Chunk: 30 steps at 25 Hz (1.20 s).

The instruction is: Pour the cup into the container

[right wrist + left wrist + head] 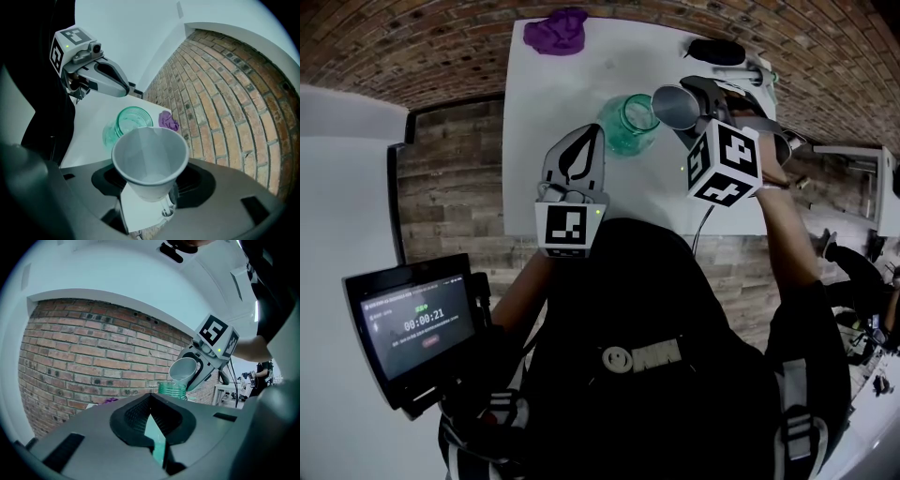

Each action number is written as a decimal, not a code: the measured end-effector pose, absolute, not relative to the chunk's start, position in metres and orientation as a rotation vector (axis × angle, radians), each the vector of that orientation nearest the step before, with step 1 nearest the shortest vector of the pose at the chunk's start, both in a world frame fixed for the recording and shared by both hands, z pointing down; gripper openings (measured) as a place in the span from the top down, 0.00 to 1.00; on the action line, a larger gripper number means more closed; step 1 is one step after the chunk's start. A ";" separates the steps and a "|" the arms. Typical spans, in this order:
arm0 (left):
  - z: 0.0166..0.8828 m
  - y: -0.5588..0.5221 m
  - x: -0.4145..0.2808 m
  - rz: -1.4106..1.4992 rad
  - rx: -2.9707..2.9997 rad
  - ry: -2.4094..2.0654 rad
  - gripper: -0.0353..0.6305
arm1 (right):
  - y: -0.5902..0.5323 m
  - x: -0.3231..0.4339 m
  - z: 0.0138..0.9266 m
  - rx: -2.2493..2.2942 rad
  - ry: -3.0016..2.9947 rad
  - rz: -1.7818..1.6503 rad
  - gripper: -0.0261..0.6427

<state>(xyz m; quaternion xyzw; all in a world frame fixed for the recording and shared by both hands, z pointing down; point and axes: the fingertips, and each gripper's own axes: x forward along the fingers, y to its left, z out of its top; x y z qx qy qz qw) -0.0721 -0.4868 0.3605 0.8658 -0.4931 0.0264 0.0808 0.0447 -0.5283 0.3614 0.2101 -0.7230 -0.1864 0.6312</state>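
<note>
**Cup tipped over the jar**

The right tongs (152, 182) are clamped on a white paper cup (150, 157), one jaw on each side of its lower half. The cup leans forward and down from these tongs, its open mouth turned toward a green glass jar (132, 121). The jar stands upright just beyond and below the cup's rim. In the left gripper view the cup's lip hangs close over the jar's mouth; whether the two touch cannot be told.

The left tongs (152, 420) are drawn together and hold nothing, with only a thin slit between the jaws. The jar sits just ahead of their tips, close by, and its green shows through the slit. The right tongs and cup are beyond the jar, on its far side from the left tongs.

The jar rests on a white worktop (91, 119). Past the jar, farther from both tongs, a crumpled purple cloth (168, 121) lies near the worktop's far edge. A brick wall (225, 93) runs behind it.
</note>
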 end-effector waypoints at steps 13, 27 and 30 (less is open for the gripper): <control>0.360 -0.488 -0.073 0.073 2.580 -1.477 0.95 | -0.530 0.045 0.360 0.476 -1.633 -0.450 0.54; 0.360 -0.488 -0.073 0.071 2.581 -1.480 0.95 | -0.533 0.045 0.359 0.461 -1.601 -0.480 0.54; 0.360 -0.488 -0.073 0.069 2.581 -1.482 0.95 | -0.533 0.046 0.359 0.456 -1.592 -0.487 0.54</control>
